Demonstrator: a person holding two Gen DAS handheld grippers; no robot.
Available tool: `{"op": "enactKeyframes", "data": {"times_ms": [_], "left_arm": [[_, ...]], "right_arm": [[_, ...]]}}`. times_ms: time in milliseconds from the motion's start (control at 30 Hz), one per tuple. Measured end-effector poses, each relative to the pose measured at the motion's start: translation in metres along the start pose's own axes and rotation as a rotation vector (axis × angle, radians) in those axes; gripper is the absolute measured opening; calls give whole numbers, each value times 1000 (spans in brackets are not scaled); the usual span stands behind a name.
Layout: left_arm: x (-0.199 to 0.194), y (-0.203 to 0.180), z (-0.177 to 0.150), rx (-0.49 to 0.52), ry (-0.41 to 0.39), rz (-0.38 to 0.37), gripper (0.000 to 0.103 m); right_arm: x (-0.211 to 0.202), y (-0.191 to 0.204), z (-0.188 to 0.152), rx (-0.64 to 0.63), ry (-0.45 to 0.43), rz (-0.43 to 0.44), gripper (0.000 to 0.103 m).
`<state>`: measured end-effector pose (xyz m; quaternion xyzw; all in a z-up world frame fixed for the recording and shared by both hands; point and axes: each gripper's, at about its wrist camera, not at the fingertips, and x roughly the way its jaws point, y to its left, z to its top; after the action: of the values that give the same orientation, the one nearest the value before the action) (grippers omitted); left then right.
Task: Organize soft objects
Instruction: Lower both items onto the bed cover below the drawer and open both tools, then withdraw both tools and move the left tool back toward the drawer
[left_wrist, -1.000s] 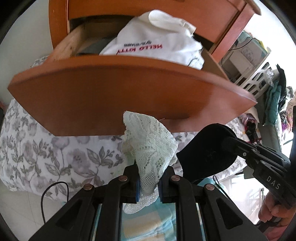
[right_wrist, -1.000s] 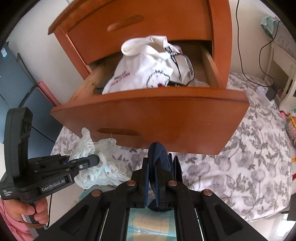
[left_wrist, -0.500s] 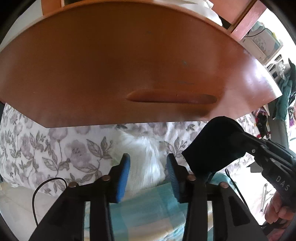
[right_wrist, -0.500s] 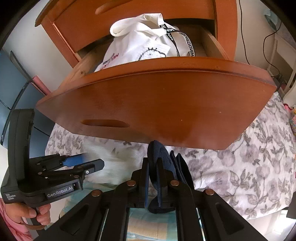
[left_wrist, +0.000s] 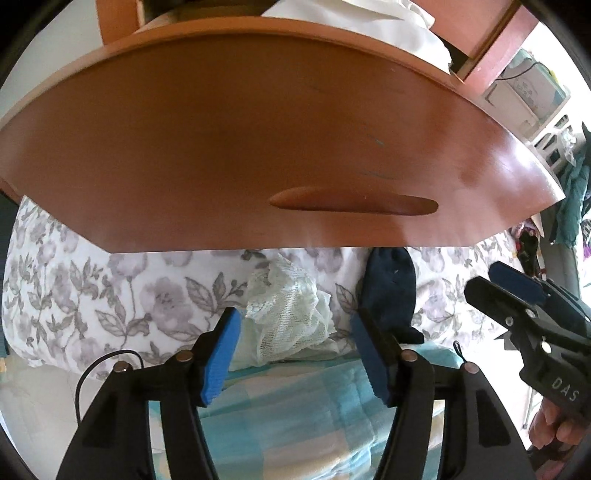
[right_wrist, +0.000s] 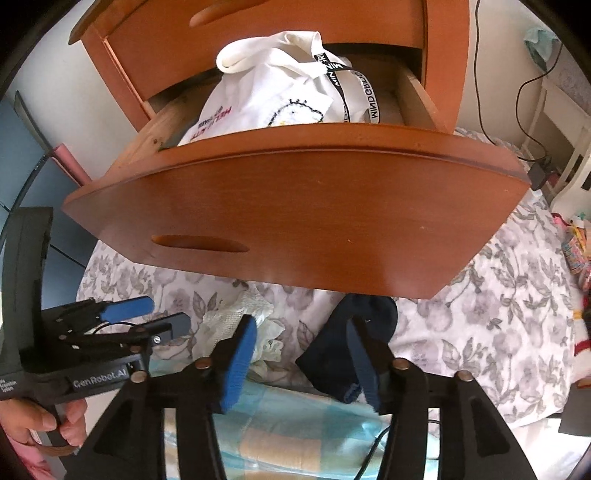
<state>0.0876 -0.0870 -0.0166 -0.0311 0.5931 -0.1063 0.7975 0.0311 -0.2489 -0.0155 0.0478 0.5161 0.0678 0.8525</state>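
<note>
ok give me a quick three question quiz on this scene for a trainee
1. True or false: the white lace cloth lies on the floral bedspread, gripped by neither tool.
2. Which item lies nearer the right gripper? A: the dark navy cloth. B: the lace cloth.
3. Fill in: the white printed bag sits inside the open wooden ____.

Key
1. True. The left gripper has its jaws opening, and the lace sits loose beyond the pads.
2. A. It rests on the bedspread by the right-hand pad, and those jaws are opening too.
3. Drawer.
</note>
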Motion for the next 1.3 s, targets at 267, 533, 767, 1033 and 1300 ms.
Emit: {"op": "enactKeyframes", "data": {"times_ms": [267, 533, 767, 1033, 1300], "left_arm": [[-11, 6, 2, -18, -47, 43, 82], [-24, 11, 1, -38, -91, 62, 89], [-38, 8, -3, -21, -172, 93, 100], [-63, 2, -7, 22, -300, 56, 101], [-87, -6, -4, 43, -351, 25, 101]], "right_arm": [[-4, -2, -5, 5, 3, -55, 84], [-13, -5, -7, 8, -7, -74, 103], [-23, -7, -7, 11, -58, -92, 103], [-51, -7, -6, -19, -177, -89, 103], [-75, -7, 0, -34, -243, -102, 103]]}}
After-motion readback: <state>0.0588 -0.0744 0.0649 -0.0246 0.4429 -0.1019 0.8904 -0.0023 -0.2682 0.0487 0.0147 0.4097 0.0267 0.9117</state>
